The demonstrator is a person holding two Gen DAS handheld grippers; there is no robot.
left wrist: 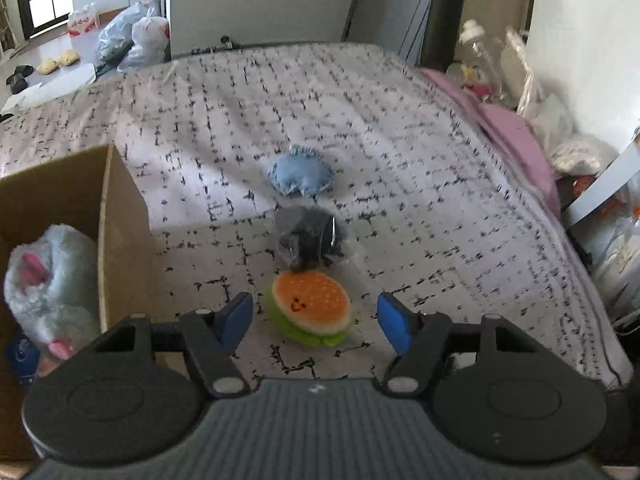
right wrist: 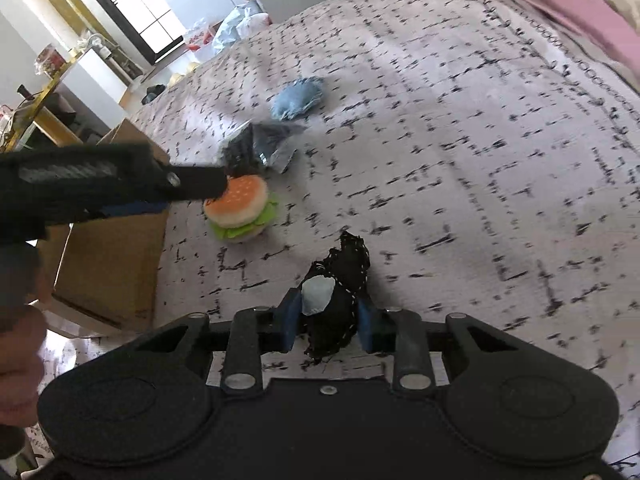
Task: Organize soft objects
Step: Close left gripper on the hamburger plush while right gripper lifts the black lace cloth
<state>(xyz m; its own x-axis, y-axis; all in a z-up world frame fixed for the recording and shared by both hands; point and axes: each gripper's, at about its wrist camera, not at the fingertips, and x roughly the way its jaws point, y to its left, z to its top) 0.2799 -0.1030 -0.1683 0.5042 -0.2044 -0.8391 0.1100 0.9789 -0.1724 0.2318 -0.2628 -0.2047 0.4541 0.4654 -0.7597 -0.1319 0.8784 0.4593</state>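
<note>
Left gripper spread wide, straddling the plush hamburger lying flat on the bedspread just right of the cardboard box, nearer than right gripper, pinched on 1 black stitched plush.

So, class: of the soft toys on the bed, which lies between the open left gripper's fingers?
The burger plush, orange bun over green lettuce; the bagged dark item and blue cushion lie farther off.

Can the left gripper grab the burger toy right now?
Probably yes. The left hand-held gripper is open, the burger sits between its fingers, and nothing blocks it.
</note>
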